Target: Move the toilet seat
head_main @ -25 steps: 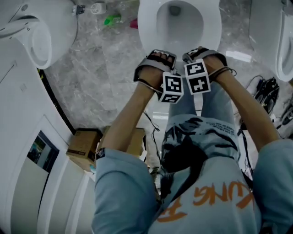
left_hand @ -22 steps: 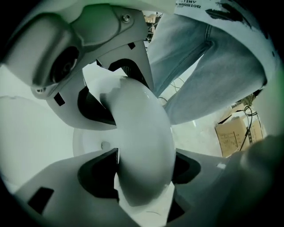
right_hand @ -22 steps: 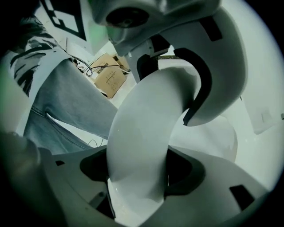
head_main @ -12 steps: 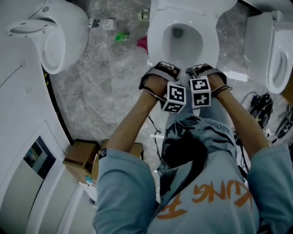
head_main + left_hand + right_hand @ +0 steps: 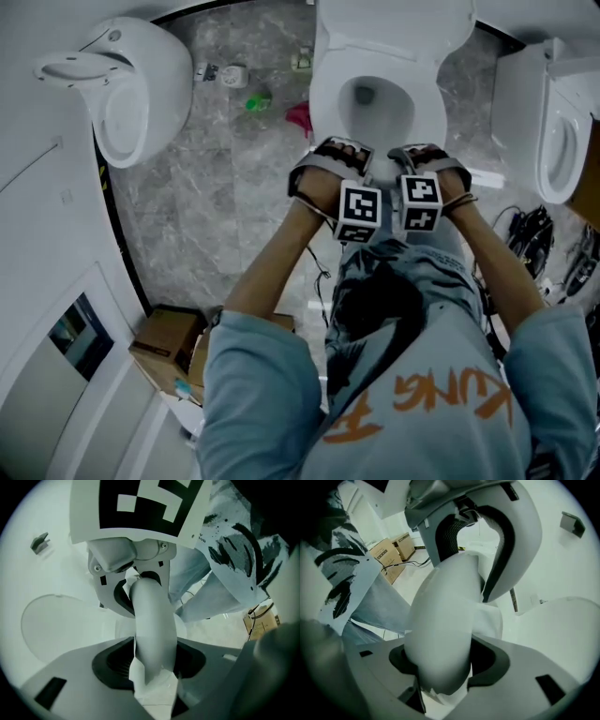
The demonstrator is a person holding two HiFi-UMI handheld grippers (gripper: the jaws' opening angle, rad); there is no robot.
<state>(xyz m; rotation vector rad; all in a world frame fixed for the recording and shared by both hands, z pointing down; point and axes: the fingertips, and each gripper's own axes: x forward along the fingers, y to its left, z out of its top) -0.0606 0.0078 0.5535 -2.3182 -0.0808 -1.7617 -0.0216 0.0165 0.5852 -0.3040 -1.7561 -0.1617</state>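
The white toilet (image 5: 380, 56) stands at the top middle of the head view, its seat (image 5: 323, 98) lying down around the bowl. Both hands hold the grippers side by side at the seat's front edge, under the left marker cube (image 5: 358, 211) and the right marker cube (image 5: 421, 203). The seat's front rim (image 5: 152, 620) runs through my left gripper (image 5: 150, 667), whose jaws are closing, with dark gaps at either side. My right gripper (image 5: 443, 665) is also closing around the rim (image 5: 440, 625), with slack showing.
A white fixture (image 5: 122, 94) hangs at the left and another toilet (image 5: 562, 141) stands at the right. Cardboard boxes (image 5: 169, 347) sit on the marble floor at the lower left. Cables (image 5: 534, 234) lie at the right; green (image 5: 258, 101) and red (image 5: 300, 117) items lie beside the toilet.
The head view has tilted up, so more of the toilet and its back shows. Both hands stay at the seat's front edge.
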